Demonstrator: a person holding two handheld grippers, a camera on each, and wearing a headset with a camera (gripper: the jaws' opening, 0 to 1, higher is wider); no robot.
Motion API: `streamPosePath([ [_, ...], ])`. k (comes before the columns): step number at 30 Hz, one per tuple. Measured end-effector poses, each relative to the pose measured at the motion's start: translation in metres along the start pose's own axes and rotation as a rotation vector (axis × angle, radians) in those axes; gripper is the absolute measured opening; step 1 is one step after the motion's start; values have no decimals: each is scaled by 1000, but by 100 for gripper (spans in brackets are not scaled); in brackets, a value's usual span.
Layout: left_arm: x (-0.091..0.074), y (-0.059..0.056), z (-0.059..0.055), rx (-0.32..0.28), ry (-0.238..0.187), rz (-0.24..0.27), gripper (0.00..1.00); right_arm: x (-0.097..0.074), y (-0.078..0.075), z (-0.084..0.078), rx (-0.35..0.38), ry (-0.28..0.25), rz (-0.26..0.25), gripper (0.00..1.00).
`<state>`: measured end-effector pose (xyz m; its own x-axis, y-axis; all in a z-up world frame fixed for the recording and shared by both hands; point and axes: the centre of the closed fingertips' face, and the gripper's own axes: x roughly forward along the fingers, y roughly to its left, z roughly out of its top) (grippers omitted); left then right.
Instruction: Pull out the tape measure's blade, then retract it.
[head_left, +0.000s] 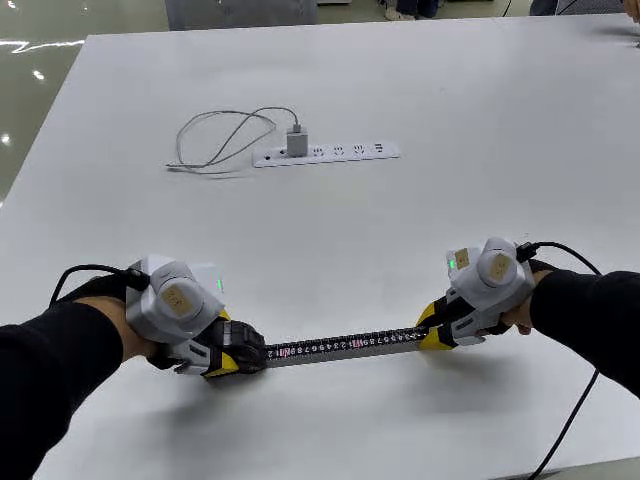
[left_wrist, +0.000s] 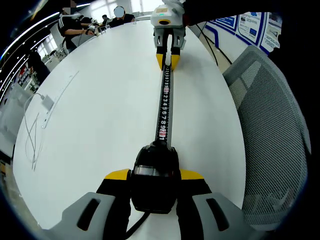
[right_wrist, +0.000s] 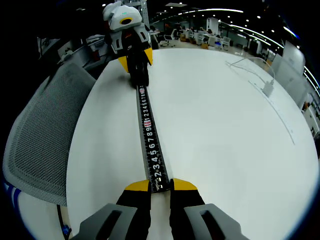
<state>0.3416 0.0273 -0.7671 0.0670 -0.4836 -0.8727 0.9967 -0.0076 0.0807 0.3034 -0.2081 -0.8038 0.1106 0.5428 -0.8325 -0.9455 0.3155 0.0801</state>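
Clamping the black tape measure case (left_wrist: 155, 182) from both sides, the left gripper (head_left: 228, 352) has its yellow-tipped jaws spread to the width of the case, which sits low over the white desk (head_left: 400, 230) near the person's edge. From the case the blade (head_left: 345, 346) runs out in a straight line just above the desk to the right gripper (right_wrist: 160, 186). Its jaws are drawn narrow and pinch the blade's tip between them. The stretch of desk under the blade is bare. A grey mesh chair (left_wrist: 272, 130) stands just beside the near edge of the desk, behind both grippers. Farther out, well apart from the blade, a white power strip (head_left: 325, 153) lies flat with a white charger (head_left: 297, 142) plugged into it. The charger's cable (head_left: 220, 140) loops loosely to the left on the desk.
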Motion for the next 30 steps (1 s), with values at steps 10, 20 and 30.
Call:
streamPosePath([
  [10,0,0,0,0,-1,1,30,-2,0,-3,8,-1,-1,10],
  [20,0,0,0,1,-2,1,30,-5,-1,-7,12,0,-8,10],
  [30,0,0,0,2,-4,1,30,-6,-1,-9,15,2,-10,10],
])
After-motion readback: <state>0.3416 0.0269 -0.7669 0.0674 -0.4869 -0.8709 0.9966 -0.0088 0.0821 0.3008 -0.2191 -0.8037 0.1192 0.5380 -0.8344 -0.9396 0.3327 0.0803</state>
